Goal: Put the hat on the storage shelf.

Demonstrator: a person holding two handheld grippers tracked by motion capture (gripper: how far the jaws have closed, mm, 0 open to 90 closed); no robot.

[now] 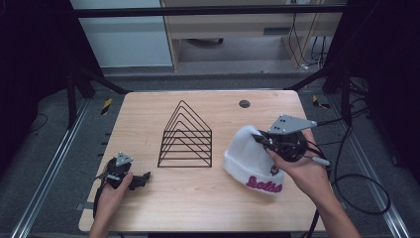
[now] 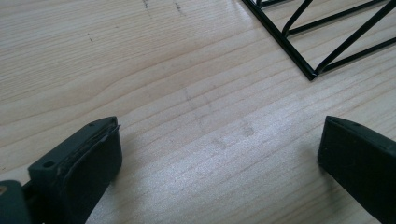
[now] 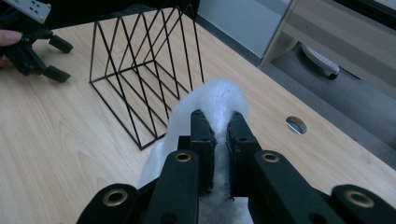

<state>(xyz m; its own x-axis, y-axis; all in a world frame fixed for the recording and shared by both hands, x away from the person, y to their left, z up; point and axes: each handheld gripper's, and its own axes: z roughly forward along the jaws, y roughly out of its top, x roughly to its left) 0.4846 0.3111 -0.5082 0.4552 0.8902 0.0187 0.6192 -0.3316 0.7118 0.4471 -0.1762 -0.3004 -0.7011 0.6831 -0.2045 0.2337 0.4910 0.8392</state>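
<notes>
A white knit beanie [image 1: 250, 158] with pink lettering on its cuff lies on the right half of the wooden table [image 1: 208, 208]. My right gripper [image 1: 261, 140] is shut on the beanie's top, and the white fabric [image 3: 215, 100] bulges up between and beyond its two black jaws, lifted a little. A black wire rack [image 1: 186, 136] of triangular dividers stands at the table's middle. My left gripper [image 1: 141, 179] rests low at the front left, open, with bare wood between its fingers [image 2: 91, 158]; the rack's corner [image 2: 312, 70] lies ahead of it.
A round cable hole [image 1: 244, 103] sits in the table's far right. Cables trail off the right edge to the floor. Metal rails run along both sides of the table, and a pale cabinet stands behind it.
</notes>
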